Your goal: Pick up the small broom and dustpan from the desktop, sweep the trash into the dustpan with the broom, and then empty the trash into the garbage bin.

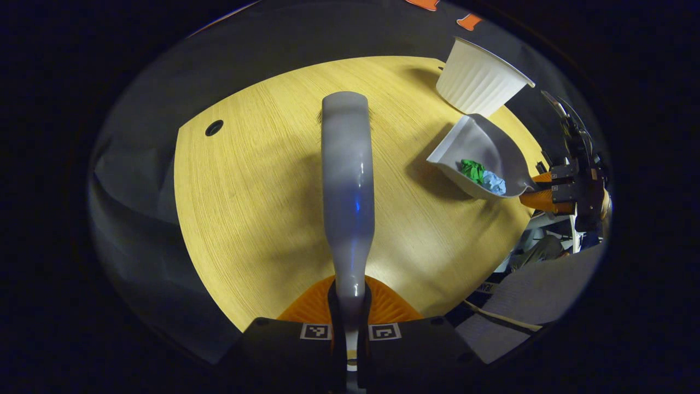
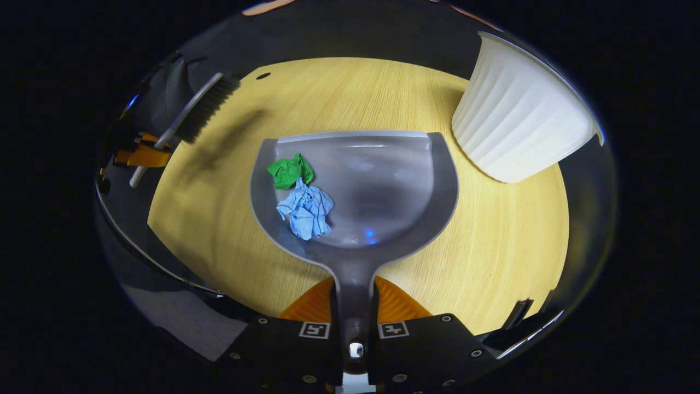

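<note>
My left gripper [image 1: 349,306] is shut on the handle of the small grey broom [image 1: 348,180], which stretches forward above the wooden desktop [image 1: 257,208]. In the right gripper view the broom [image 2: 205,109] hangs at the far left with its dark bristles pointing down. My right gripper [image 2: 354,309] is shut on the handle of the grey dustpan [image 2: 383,191], held above the desk. A green paper wad [image 2: 291,171] and a blue paper wad [image 2: 306,210] lie in the pan's left side. The left gripper view shows the dustpan [image 1: 481,158] raised at the right, carrying the green wad [image 1: 472,170] and blue wad [image 1: 494,183].
A white ribbed garbage bin [image 2: 519,120] stands at the desk's far right, just beyond the dustpan; it is the bin [image 1: 478,79] at the upper right in the left gripper view. A cable hole [image 1: 214,127] marks the far left of the desk. The desk's curved edge runs close in front.
</note>
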Demonstrator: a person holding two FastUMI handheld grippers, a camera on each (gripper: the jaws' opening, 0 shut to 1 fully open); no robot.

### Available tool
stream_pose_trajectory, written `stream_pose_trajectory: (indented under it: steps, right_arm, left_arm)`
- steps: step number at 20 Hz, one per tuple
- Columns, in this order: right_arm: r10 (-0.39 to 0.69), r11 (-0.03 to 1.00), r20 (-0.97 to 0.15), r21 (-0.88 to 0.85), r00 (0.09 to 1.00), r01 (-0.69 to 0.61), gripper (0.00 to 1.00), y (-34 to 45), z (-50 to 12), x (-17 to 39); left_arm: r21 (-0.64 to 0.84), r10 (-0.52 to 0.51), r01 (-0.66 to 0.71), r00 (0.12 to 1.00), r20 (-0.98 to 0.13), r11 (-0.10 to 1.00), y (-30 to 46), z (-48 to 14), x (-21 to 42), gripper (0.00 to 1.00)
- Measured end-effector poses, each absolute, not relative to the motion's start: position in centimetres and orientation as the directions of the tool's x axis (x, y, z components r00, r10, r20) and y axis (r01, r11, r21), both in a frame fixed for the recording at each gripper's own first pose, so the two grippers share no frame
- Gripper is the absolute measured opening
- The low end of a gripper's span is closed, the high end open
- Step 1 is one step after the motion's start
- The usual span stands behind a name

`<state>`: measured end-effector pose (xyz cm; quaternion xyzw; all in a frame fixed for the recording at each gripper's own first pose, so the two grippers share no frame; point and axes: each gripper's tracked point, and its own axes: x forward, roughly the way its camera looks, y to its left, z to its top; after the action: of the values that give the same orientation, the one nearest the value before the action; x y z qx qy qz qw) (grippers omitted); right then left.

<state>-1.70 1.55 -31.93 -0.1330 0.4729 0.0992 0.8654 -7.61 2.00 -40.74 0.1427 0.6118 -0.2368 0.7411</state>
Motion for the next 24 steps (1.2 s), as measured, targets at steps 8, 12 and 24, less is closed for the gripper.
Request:
stream_pose_trajectory:
  steps: [8,12,24]
  right_arm:
    - [0.121,0.932,-0.772,-0.129,0.624,-0.340,0.18,1.4,-32.6,-1.0]
    - [0.185,0.933,-0.754,-0.067,0.631,-0.354,0.17,1.2,-33.2,-0.8]
    - [-0.068,0.970,-0.693,-0.213,0.718,-0.114,0.18,1.8,-33.9,-1.4]
  left_arm:
    - [-0.109,-0.211,0.510,0.148,-0.966,0.853,8.8,-45.3,-9.9,0.10]
    - [-0.115,-0.217,0.502,0.148,-0.965,0.857,12.0,-43.2,-9.0,0.11]
    - [-0.085,-0.197,0.544,0.151,-0.969,0.835,8.6,-41.8,-8.2,0.11]
